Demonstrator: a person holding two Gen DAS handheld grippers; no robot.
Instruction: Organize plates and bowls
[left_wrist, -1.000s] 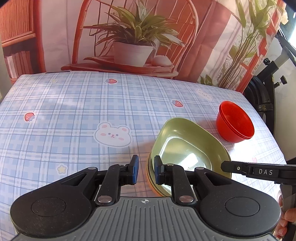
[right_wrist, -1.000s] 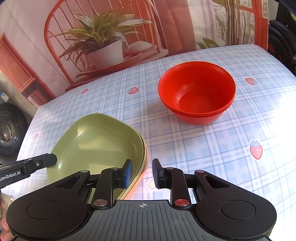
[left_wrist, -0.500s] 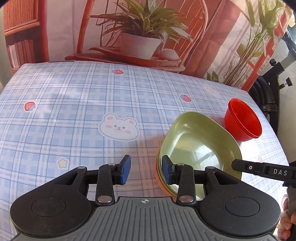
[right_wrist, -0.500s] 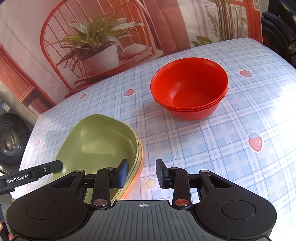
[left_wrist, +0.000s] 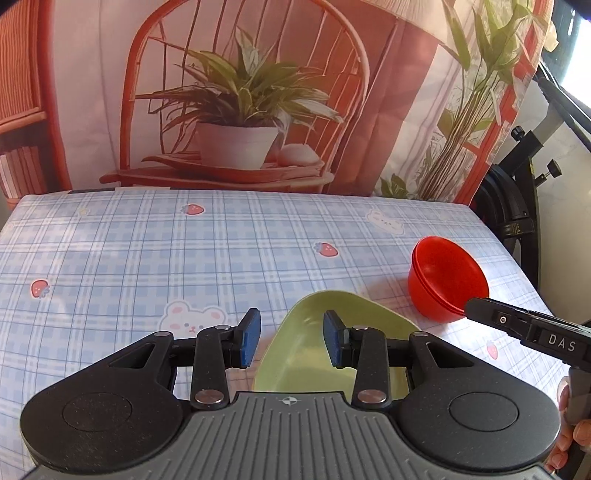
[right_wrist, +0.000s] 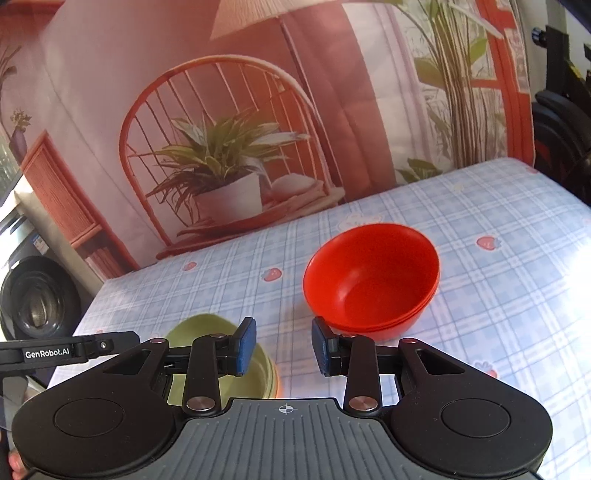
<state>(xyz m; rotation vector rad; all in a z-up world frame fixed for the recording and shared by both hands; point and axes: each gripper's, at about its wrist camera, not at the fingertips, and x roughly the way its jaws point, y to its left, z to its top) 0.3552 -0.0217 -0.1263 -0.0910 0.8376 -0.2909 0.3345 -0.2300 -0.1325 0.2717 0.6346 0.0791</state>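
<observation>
Left gripper (left_wrist: 291, 341), bottom centre of its view: jaws have just been opening and stand apart with nothing clamped, the green plate stack (left_wrist: 334, 363) lying on the table beyond and partly behind them. Right gripper (right_wrist: 283, 345): jaws likewise just opened, apart and empty over the blue plaid tablecloth (right_wrist: 498, 295). Nested red bowls (right_wrist: 371, 280) sit centre-right, green plates lower left.

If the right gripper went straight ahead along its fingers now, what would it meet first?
Probably the stacked red bowls, just ahead and slightly right of the open right gripper; depth is unclear, so it might reach the tablecloth first.
</observation>
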